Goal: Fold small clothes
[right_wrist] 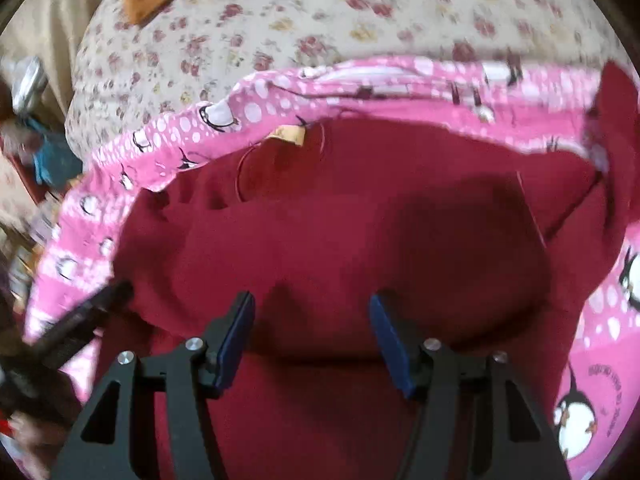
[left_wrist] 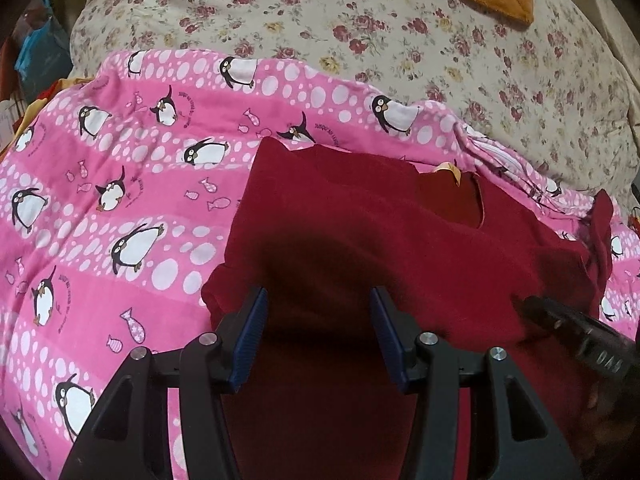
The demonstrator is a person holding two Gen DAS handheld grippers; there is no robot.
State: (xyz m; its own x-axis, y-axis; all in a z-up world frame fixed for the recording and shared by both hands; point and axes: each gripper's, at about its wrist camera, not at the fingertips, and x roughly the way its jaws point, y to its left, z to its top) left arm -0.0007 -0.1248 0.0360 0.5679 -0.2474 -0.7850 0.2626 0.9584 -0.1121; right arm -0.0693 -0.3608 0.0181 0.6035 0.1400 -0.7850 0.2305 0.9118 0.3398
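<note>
While the red garment (left_wrist: 380, 240) lies spread on the pink penguin blanket (left_wrist: 120, 200) over the bed, left gripper (left_wrist: 318, 336) and right gripper (right_wrist: 312, 340) hover with jaws open, empty. Advice: pinch near-edge corners evenly, fold toward the neckline.

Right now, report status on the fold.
Left claw open, right claw open, both empty above the shirt. Shirt flat on pink blanket, unfolded. Nothing in the way.

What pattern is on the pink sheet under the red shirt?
Penguins, small fish and white dots on the pink sheet; clearest in the left wrist view.
</note>
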